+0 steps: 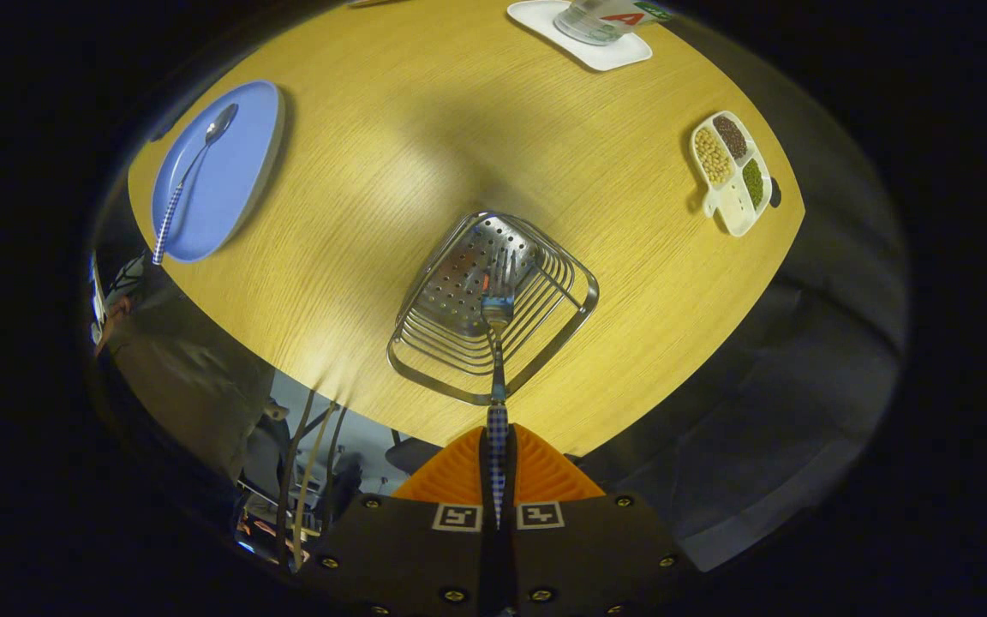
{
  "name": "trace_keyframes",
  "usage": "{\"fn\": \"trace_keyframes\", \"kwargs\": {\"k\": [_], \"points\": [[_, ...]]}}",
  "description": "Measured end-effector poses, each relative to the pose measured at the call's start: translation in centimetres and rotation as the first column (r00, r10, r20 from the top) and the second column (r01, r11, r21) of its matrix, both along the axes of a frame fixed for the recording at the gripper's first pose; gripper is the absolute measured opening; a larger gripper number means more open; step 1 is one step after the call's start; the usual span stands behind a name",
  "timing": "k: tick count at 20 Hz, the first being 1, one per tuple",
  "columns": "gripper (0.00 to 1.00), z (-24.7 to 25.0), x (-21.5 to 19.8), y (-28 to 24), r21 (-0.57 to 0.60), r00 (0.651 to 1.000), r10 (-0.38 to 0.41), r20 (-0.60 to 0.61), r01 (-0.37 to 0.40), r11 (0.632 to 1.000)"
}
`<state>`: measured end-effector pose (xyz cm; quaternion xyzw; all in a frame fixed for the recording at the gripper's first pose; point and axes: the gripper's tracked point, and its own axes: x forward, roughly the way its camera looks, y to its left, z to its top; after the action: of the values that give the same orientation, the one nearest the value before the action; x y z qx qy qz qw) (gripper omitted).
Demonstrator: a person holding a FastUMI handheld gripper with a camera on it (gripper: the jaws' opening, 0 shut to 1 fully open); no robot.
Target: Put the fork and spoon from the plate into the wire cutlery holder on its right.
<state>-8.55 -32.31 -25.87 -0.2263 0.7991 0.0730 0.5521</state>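
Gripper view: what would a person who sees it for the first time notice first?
First comes the fork, clamped by its checked handle between the fingers of the gripper, its tines over the wire cutlery holder just ahead on the wooden table. Next the blue plate, beyond and to the left, with the spoon lying on it.

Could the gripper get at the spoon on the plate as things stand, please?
Probably not yet: the gripper fingers are shut on the fork, held over the wire holder. The spoon lies uncovered on the blue plate, with bare table between.
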Motion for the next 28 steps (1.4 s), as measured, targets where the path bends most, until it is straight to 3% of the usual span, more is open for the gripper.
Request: {"fn": "trace_keyframes", "kwargs": {"k": [8,12,15,17,19,20,24,28], "points": [[0.01,-0.9,1.1,0.1,-0.039,0.999,0.040,-0.028,-0.041,0.998],[0.08,-0.8,1.1,0.4,-0.026,0.999,-0.034,-0.010,0.033,0.999],[0.09,0.2,1.3,0.5,-0.003,0.996,-0.083,0.025,0.084,0.997],[0.17,0.9,0.9,0.1,0.001,0.993,-0.102,0.051,0.102,0.995],[0.19,1.7,1.1,-0.2,0.008,0.988,-0.123,0.093,0.122,0.992],[0.25,2.2,1.2,-0.4,0.006,0.984,-0.135,0.116,0.135,0.991],[0.25,4.8,0.9,0.1,0.033,0.954,-0.181,0.238,0.178,0.983],[0.25,6.8,0.4,3.9,0.168,0.888,-0.278,0.366,0.231,0.958]]}}
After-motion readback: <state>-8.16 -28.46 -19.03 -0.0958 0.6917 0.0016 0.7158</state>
